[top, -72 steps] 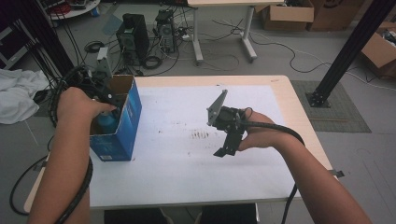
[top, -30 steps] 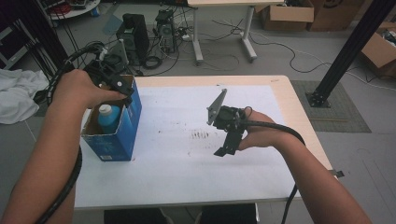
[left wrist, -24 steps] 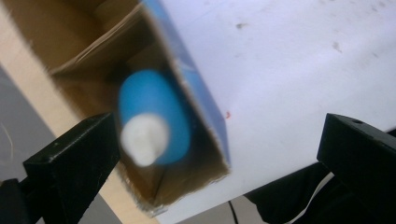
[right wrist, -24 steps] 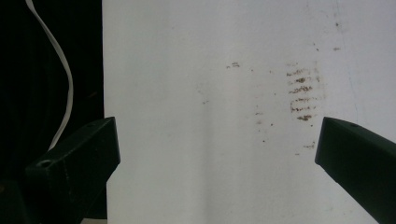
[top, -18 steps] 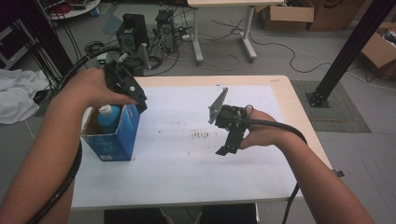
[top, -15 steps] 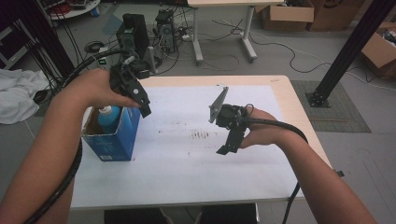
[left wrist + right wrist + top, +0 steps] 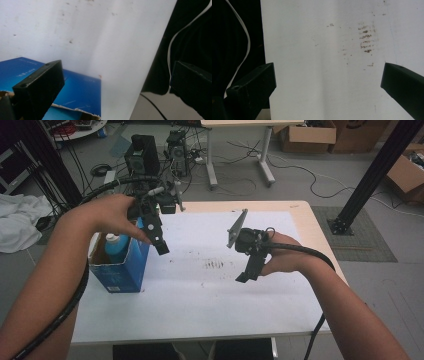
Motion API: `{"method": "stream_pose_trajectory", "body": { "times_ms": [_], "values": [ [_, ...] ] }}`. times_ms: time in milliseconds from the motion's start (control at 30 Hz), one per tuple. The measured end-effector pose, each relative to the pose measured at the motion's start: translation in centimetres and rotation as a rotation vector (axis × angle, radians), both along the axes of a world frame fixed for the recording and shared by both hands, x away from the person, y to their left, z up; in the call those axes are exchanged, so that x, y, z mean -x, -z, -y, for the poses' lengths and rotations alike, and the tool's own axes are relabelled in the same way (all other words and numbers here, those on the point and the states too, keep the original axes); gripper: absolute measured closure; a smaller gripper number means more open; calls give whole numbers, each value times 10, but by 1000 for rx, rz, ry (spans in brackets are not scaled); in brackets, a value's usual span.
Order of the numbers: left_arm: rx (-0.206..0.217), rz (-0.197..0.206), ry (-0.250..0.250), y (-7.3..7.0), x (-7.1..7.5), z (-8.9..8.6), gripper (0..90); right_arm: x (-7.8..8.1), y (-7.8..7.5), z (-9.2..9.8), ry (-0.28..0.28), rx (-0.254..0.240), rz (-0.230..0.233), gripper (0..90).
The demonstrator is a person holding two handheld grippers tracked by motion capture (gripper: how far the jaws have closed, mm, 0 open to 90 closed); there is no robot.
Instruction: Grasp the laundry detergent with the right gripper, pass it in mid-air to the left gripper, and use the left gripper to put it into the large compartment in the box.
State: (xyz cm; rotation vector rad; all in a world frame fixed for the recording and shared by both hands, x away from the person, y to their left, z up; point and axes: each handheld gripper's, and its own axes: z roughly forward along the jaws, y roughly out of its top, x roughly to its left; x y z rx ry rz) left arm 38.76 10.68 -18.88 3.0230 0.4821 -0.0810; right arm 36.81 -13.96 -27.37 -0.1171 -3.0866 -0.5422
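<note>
Overhead, the left gripper (image 7: 161, 246) hung just above the right rim of the box (image 7: 119, 270), its matte black jaws spread wide with nothing between them. That box was blue cardboard, square in plan with a torn, raw brown edge at its open top, and it stood upright near the table's (image 7: 210, 320) left edge. Pale print ran across its blue side in the left gripper view (image 7: 75, 90), too blurred to read. Inside stood a bottle (image 7: 114, 246) of smooth blue plastic with a lighter cap, its long axis vertical and the cap pointing up; it leaned close to the box's near-left wall.

The right gripper (image 7: 246, 275) hovered over the middle of the table, well apart from the box, with its blocky black jaws likewise spread and empty. Beneath it the white tabletop was flat and scuffed, marked by a patch of short brown smears (image 7: 365, 40). A thick black cable trailed from each gripper along the forearm.
</note>
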Motion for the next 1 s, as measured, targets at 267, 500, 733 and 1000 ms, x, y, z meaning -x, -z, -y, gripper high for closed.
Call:
{"method": "stream_pose_trajectory", "body": {
  "times_ms": [267,500,733,1000],
  "values": [
    [-37,-14,31,20,-2,10,1,-1,2,2,3,12,2,0],
    [-22,-6,61,20,-5,18,1,-4,-2,4,6,17,2,0],
    [-6,-8,75,22,-9,22,1,-10,-5,7,11,18,4,0],
    [-5,-20,67,22,-13,20,1,-13,-2,9,12,24,-1,0]
  ]
}}
